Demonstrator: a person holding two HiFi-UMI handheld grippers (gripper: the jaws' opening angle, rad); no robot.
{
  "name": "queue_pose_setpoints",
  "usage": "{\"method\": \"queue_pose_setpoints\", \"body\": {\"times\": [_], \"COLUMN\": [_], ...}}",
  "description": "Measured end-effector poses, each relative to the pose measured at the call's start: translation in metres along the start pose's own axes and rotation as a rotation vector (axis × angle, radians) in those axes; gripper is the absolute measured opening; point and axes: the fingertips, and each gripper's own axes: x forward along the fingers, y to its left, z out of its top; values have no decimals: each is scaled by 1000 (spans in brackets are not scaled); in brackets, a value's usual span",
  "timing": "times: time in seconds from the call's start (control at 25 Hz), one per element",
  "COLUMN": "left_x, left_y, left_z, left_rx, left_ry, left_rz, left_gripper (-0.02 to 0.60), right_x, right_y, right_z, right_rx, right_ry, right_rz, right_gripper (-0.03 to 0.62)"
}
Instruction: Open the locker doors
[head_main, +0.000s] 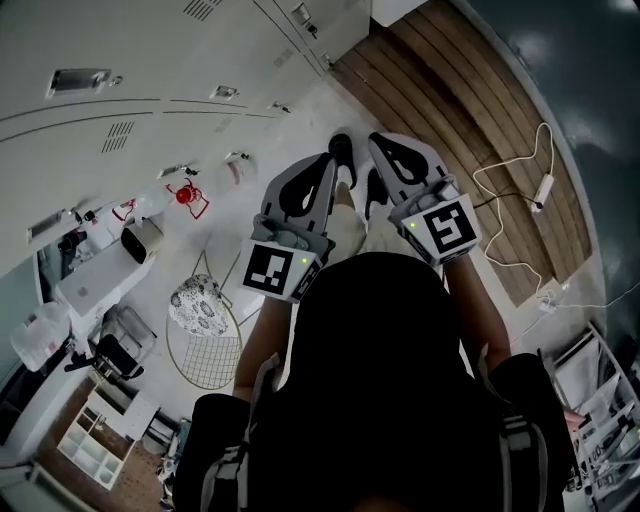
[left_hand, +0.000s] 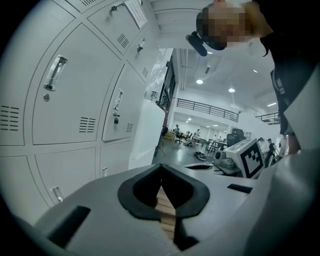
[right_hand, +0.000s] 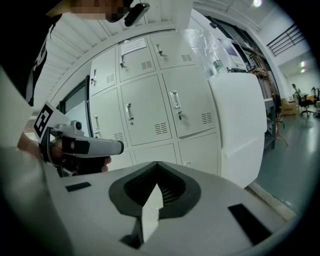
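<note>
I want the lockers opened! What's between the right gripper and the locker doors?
Nothing: the right gripper view shows a bare stretch from the shut right gripper to the locker doors.

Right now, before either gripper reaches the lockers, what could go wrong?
1. Left gripper and right gripper are both shut; reaching a door handle like this would only bump it.
2. What looks like a padlock hangs on one locker door; it may not open.
3. Corded power strip on the floor: trip hazard.
</note>
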Motion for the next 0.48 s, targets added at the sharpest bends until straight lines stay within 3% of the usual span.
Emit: {"method": "queue_pose_setpoints", "body": {"times": [0.48], "left_x": [73], "left_y": [89], "left_z": [13], "left_rx": [-19], "left_ry": [48], "left_rz": [-65], "left_gripper": [18], "right_x": [89], "right_y": [-47], "right_z": [7], "right_rx": [-7], "right_ry": [20], "right_rz": [-86], "right_gripper": [3]}}
